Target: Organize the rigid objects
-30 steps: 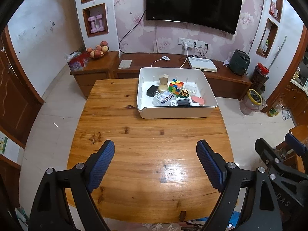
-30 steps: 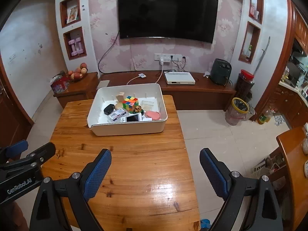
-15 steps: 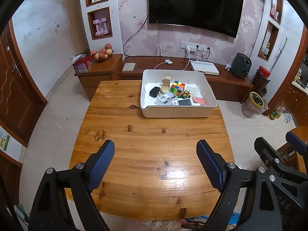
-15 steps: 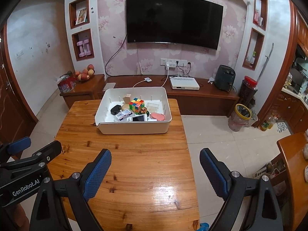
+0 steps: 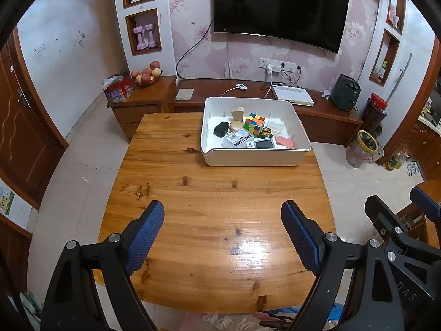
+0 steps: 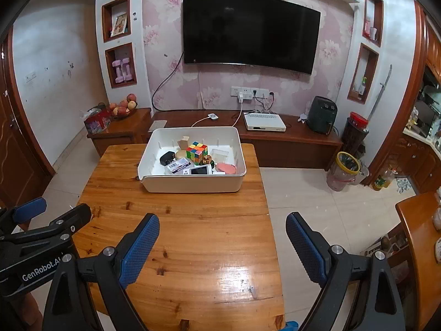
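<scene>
A white bin [image 5: 253, 159] stands at the far side of the wooden table [image 5: 215, 193]. In it lie a Rubik's cube [image 5: 255, 122], a black charger [image 5: 221, 129], a wooden block [image 5: 237, 113], a white device with a screen [image 5: 263, 143], a pink disc [image 5: 285, 141] and other small items. My left gripper [image 5: 222, 209] hangs open over the near half of the table, nothing between its blue pads. To its right, my right gripper [image 6: 223, 219] is open too and empty, well short of the bin [image 6: 193, 184].
Behind the table runs a low wooden TV cabinet [image 6: 289, 140] under a wall TV [image 6: 250, 30]. A fruit bowl [image 5: 146, 75] sits on a side cabinet. Plastic containers [image 6: 344, 173] stand on the tiled floor at right. Another wooden table [image 6: 421, 234] edges in at far right.
Both views have drifted slightly and show a little more of the wall. The jaws stand just as wide as before, and nothing in the bin or on the table has moved.
</scene>
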The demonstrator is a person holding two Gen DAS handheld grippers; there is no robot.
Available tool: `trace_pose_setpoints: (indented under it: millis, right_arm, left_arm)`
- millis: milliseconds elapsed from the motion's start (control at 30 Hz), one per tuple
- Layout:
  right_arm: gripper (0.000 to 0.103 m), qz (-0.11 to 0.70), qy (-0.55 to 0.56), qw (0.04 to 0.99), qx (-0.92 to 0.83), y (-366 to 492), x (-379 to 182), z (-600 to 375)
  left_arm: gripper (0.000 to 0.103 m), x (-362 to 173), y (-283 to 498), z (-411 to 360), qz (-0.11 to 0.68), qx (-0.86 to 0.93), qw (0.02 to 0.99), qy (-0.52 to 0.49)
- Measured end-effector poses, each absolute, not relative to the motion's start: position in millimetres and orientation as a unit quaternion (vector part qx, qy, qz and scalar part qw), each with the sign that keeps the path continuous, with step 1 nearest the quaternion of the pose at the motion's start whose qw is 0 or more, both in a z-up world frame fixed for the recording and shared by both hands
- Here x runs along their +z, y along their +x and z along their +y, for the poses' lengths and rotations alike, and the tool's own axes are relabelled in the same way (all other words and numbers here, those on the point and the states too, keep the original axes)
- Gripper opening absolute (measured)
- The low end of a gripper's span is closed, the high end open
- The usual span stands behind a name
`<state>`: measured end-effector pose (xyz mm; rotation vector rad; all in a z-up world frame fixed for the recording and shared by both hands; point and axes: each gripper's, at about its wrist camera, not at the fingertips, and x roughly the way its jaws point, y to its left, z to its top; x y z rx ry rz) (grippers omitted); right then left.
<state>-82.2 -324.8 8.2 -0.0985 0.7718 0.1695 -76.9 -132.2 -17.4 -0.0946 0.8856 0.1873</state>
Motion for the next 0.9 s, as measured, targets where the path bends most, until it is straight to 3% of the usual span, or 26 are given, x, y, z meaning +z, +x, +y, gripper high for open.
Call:
trace_pose_setpoints:
  millis: [900]
  right_arm:
    - [0.094, 0.381, -0.046, 0.920, 0.082, -84, 3, -326]
  left_arm:
    - [0.089, -22, -82, -122, 0.430, 0.102, 0.896, -0.046]
